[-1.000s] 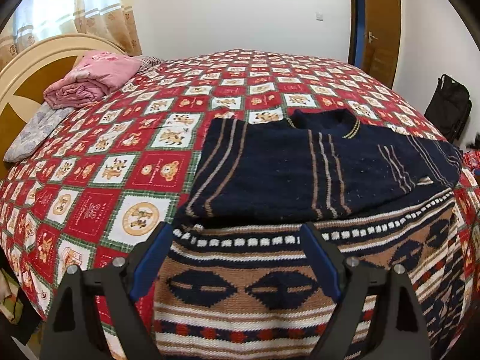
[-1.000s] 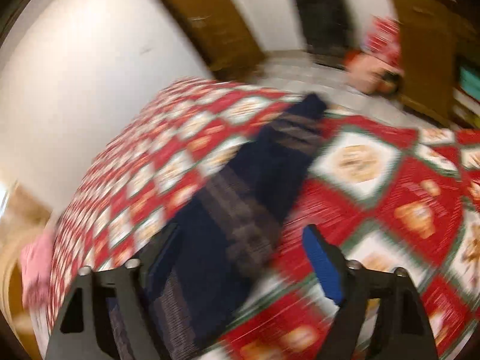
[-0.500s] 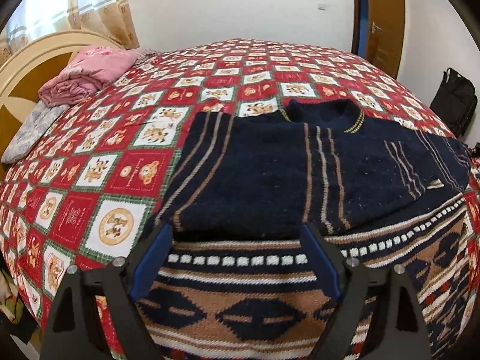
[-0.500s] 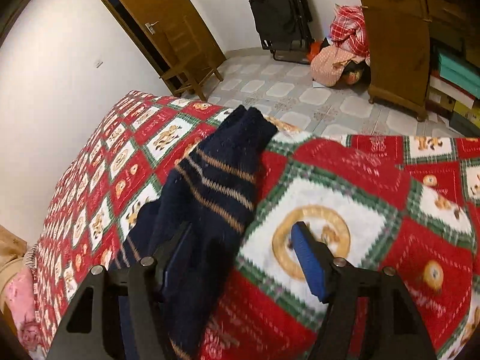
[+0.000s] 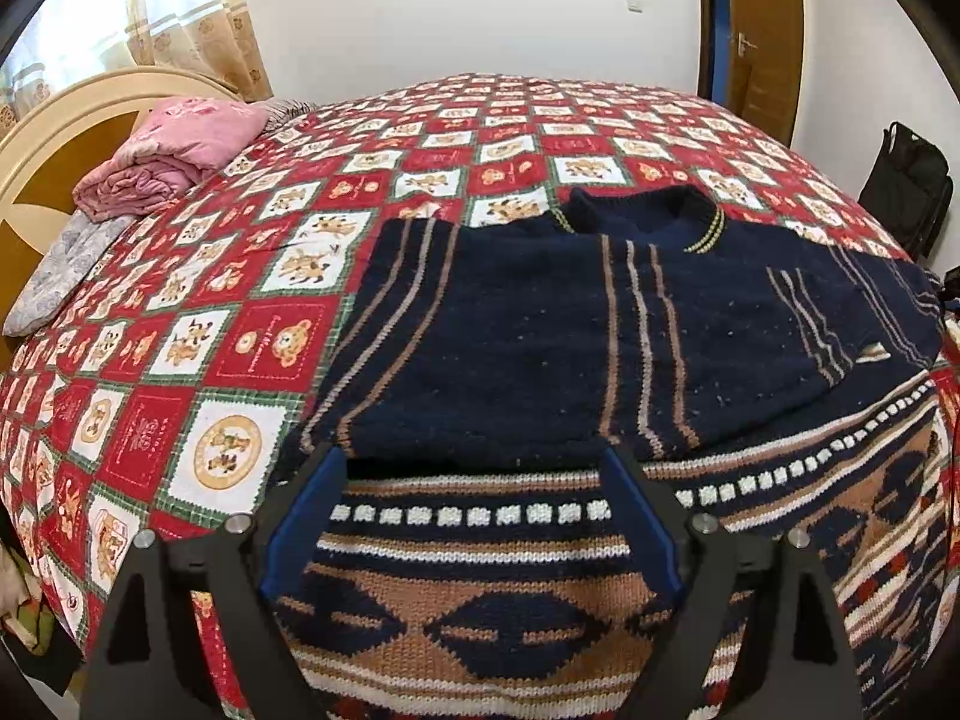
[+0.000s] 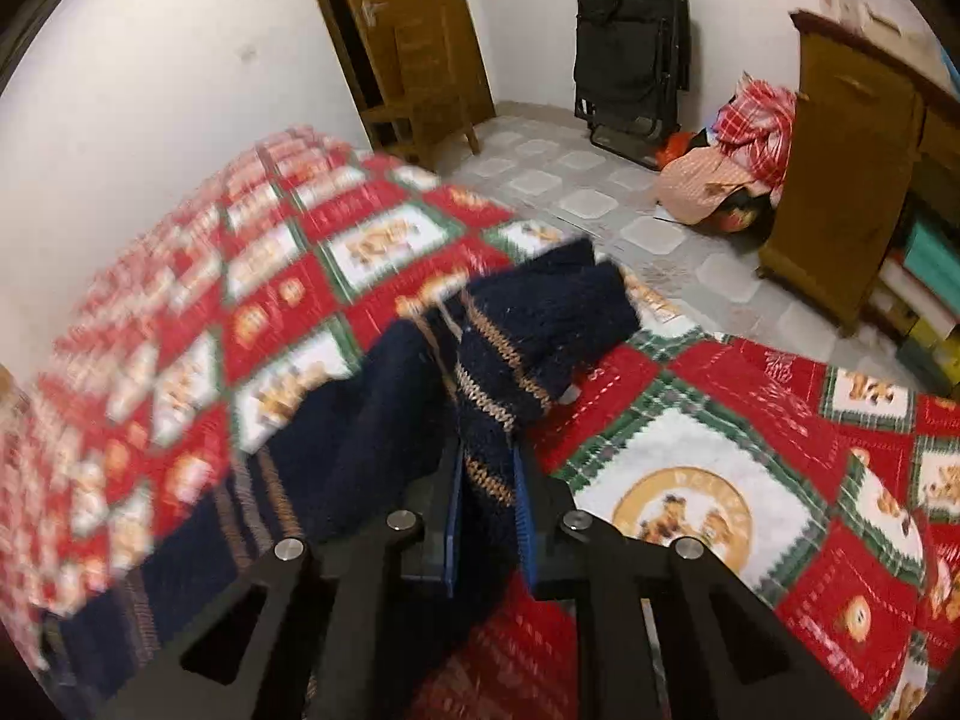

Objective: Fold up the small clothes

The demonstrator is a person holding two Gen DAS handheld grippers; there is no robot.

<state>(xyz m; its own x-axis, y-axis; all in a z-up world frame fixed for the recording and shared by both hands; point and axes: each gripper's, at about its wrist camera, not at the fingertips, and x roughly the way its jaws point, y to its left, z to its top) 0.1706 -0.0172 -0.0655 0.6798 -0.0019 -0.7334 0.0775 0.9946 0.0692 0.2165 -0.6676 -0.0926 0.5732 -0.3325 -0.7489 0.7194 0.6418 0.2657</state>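
Note:
A navy knitted sweater (image 5: pixel 540 324) with tan stripes lies flat on the bed, its left sleeve folded in over the chest and its patterned brown hem nearest me. My left gripper (image 5: pixel 474 480) hovers wide open over that hem band, nothing between its blue pads. In the right wrist view the sweater's other sleeve (image 6: pixel 528 336) lies across the bedspread toward the bed's corner. My right gripper (image 6: pixel 487 468) is closing on this sleeve, and its blue pads press the knit from both sides. The cuff end bunches up beyond the fingers.
The red, white and green patchwork bedspread (image 5: pixel 252 336) covers the bed. Folded pink bedding (image 5: pixel 174 150) sits by the headboard (image 5: pixel 42 138). Past the bed's corner are a tiled floor, a wooden chair (image 6: pixel 420 90), a black folded chair (image 6: pixel 630 42), a wooden cabinet (image 6: pixel 840 168) and a clothes pile (image 6: pixel 726 168).
My right gripper moved onto the right sleeve and its jaws came together on it, lifting and bunching the cuff. The left gripper shifted slightly forward over the hem, then held still, open.

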